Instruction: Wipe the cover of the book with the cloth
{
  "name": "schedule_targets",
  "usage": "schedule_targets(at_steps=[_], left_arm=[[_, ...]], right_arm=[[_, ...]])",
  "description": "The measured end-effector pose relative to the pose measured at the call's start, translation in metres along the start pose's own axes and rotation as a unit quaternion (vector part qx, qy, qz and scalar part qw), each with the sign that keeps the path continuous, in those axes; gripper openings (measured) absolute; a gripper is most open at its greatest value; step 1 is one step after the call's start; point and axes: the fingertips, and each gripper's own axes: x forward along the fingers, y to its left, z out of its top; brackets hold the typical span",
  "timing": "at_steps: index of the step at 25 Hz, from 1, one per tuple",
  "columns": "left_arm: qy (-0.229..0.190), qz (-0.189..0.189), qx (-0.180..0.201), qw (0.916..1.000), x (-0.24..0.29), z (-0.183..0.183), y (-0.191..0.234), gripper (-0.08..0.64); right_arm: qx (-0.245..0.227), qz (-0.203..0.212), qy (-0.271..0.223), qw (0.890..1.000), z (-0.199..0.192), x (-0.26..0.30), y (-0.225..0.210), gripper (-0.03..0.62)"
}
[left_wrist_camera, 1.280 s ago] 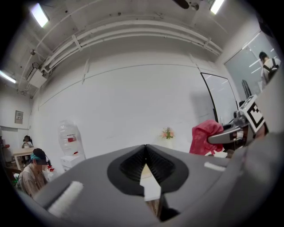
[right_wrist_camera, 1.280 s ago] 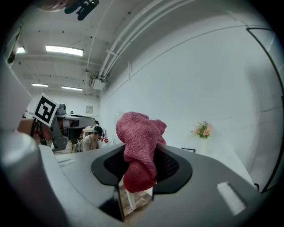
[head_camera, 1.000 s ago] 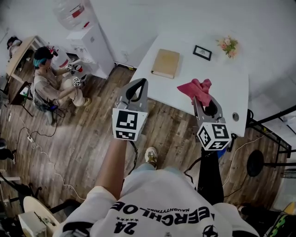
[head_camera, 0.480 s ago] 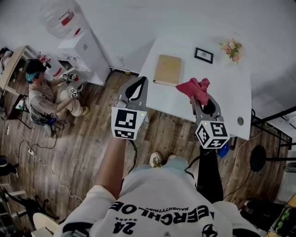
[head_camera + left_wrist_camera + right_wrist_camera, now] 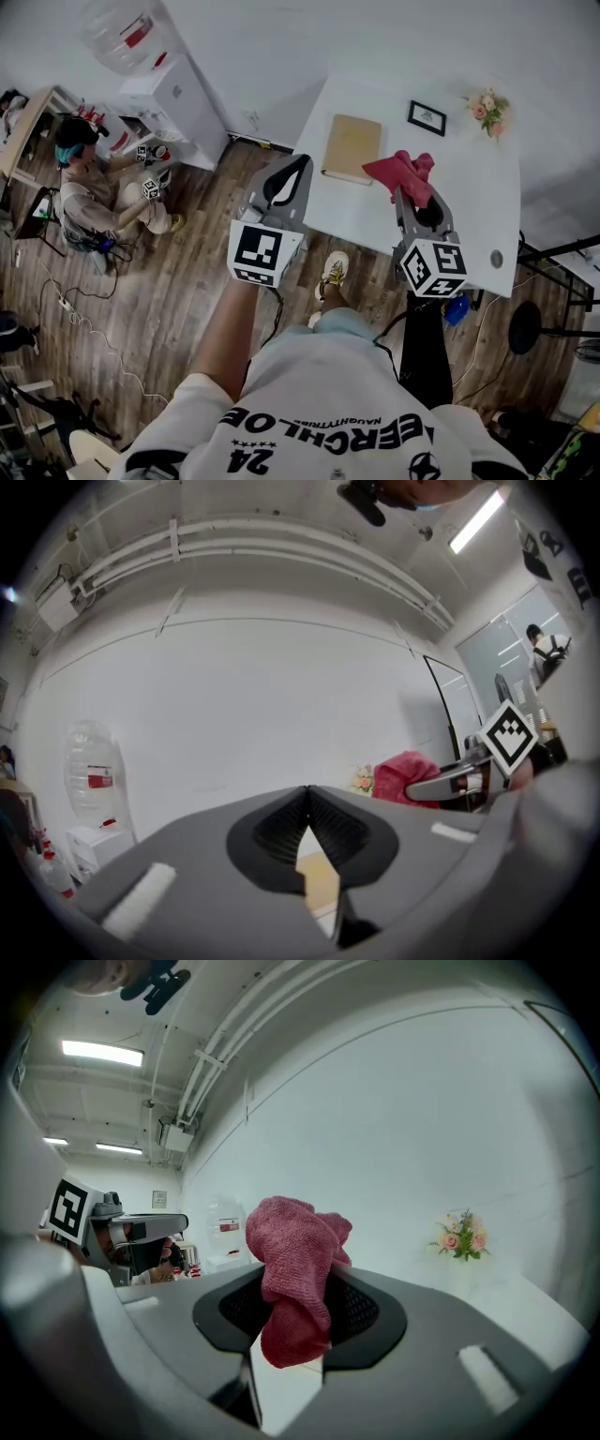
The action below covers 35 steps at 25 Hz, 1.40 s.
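Between the jaws of the right hand-held gripper (image 5: 415,199) hangs the red cloth (image 5: 405,173), pinched at its middle with a loose fold bunched above the jaw tips and another drooping below them. Just ahead and to the left of that gripper lies the tan book (image 5: 352,148), flat and closed on the white tabletop (image 5: 469,202). From the head view the cloth's left edge looks to be right at the book's near right corner, though I cannot tell whether it touches the cover or hangs above it. The left hand-held gripper (image 5: 298,167) has its jaws together with nothing in them, and its tips sit beside the tabletop's near left edge, with the book just beyond them.

Over the last second the person has stepped in. A shoe (image 5: 333,270) is now forward under the tabletop's edge, and the book has drawn nearer to both grippers. The cloth, which sat near the tabletop's front edge well to the right of the book, has closed most of that gap.

That reads as the end of the approach, with wiping not yet begun. The cloth likely needs to come down and left onto the cover. The picture frame (image 5: 427,117) and flowers (image 5: 489,105) stand farther off, beyond the right gripper.
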Motion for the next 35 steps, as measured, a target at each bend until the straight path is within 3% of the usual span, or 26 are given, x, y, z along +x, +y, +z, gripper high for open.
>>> schedule_targets(at_steps=[5, 18, 24, 30, 35], left_arm=[[0.001, 0.002, 0.010, 0.9999, 0.017, -0.015, 0.003, 0.054], [0.037, -0.008, -0.009, 0.9993, 0.136, -0.072, 0.087, 0.054], [0.043, -0.025, -0.025, 0.9985, 0.192, -0.105, 0.100, 0.054], [0.085, -0.036, -0.061, 0.9938, 0.215, -0.156, 0.100, 0.054], [0.099, -0.062, -0.062, 0.9913, 0.229, -0.181, 0.088, 0.054]], right_arm=[[-0.001, 0.009, -0.002, 1.000, -0.012, 0.020, -0.008, 0.138], [0.038, 0.004, 0.013, 0.999, -0.019, 0.188, -0.044, 0.137], [0.051, 0.010, 0.051, 0.997, -0.045, 0.247, -0.065, 0.135], [0.020, 0.006, 0.107, 0.994, -0.085, 0.285, -0.069, 0.135], [0.005, 0.009, 0.169, 0.985, -0.125, 0.306, -0.059, 0.135]])
